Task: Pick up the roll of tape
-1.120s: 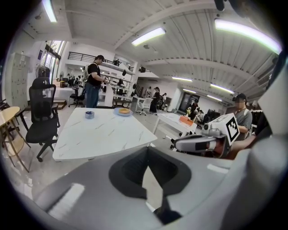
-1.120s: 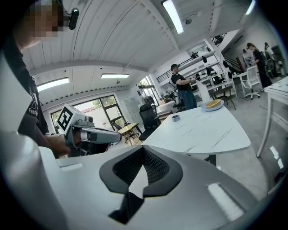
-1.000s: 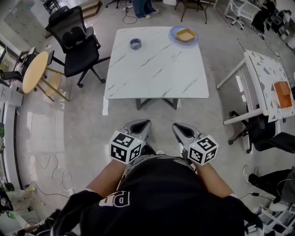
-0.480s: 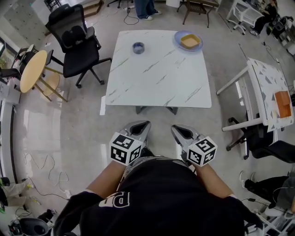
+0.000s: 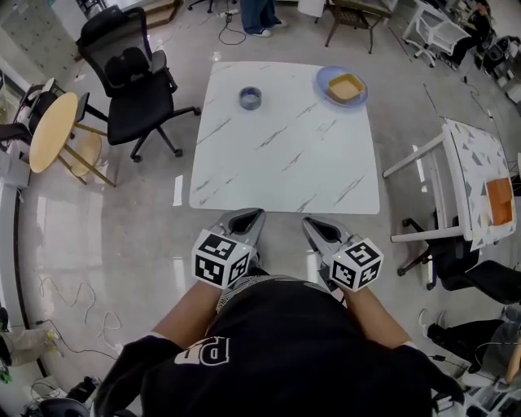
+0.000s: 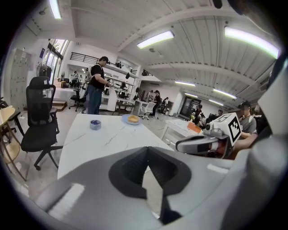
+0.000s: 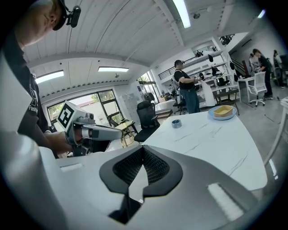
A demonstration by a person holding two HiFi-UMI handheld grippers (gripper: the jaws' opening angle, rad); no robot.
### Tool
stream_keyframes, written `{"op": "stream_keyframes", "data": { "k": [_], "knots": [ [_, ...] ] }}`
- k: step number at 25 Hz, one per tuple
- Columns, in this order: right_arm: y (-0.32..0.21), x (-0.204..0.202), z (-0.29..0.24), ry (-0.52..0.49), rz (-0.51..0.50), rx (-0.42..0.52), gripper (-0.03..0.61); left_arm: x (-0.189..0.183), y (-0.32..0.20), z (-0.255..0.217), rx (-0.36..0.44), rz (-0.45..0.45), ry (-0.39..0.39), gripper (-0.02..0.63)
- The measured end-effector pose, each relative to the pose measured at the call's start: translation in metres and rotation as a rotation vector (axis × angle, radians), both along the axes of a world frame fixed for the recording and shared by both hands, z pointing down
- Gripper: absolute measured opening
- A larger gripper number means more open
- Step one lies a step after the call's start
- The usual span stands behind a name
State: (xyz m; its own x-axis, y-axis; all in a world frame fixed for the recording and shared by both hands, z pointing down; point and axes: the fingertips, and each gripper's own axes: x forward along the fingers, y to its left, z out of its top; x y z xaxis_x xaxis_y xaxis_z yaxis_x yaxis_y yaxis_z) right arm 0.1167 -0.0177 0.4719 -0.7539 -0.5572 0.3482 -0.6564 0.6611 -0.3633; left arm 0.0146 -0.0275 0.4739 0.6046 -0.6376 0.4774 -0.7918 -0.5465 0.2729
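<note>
The roll of tape, a small blue-grey ring, lies flat near the far left corner of the white marble table. It also shows small and distant in the left gripper view as the tape and in the right gripper view as the tape. My left gripper and right gripper are held side by side close to my body, just short of the table's near edge. Both are shut with nothing in them, far from the tape.
A blue plate with a tan square item sits at the table's far right corner. A black office chair and a round wooden table stand to the left, a second white table to the right. A person stands beyond the far edge.
The table has come nearer in the head view; its near edge now lies just ahead of both grippers. The grippers keep the same pose and stay shut.
</note>
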Motion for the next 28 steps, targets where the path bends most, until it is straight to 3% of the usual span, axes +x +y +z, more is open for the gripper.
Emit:
{"op": "stream_keyframes", "data": {
  "k": [16, 28],
  "knots": [
    [-0.126, -0.056, 0.003, 0.039, 0.130, -0.012, 0.000, -0.052, -0.135, 0.002, 0.004, 0.156, -0.020, 0.055],
    [-0.160, -0.086, 0.019, 0.066, 0.163, -0.043, 0.000, -0.074, -0.174, 0.017, -0.014, 0.224, -0.013, 0.055]
  ]
}}
